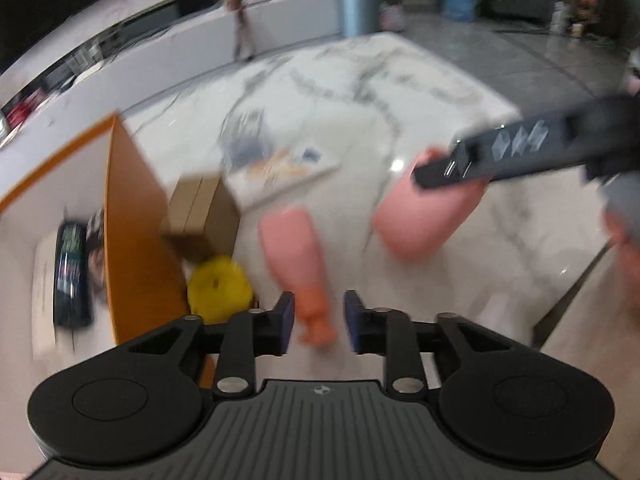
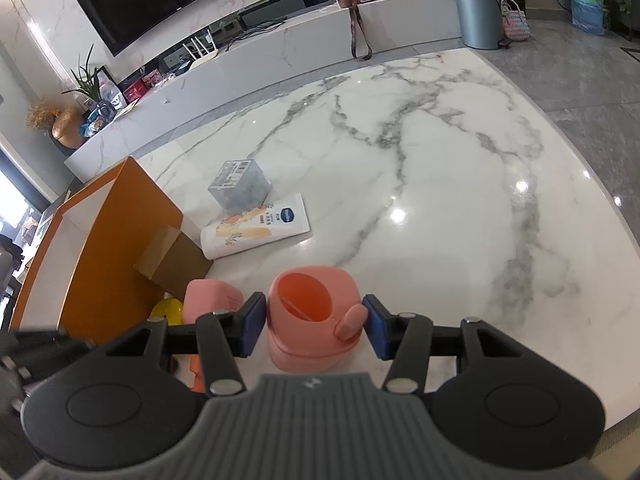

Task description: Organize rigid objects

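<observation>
So the right gripper (image 2: 314, 326) has its fingers clamped on the pink cup (image 2: 314, 312), standing upright on the marble tabletop (image 2: 440, 168), probably steadied so it can be lifted without tipping. The left gripper (image 1: 318, 324) hangs over the pink bottle (image 1: 296, 256), which lies flat beside the cardboard box (image 1: 200, 216); its fingers are spread and gripping nothing (that view is blurry). My guess is everything's headed for the orange bin (image 2: 120, 216) on the left, already holding a couple of items.
</observation>
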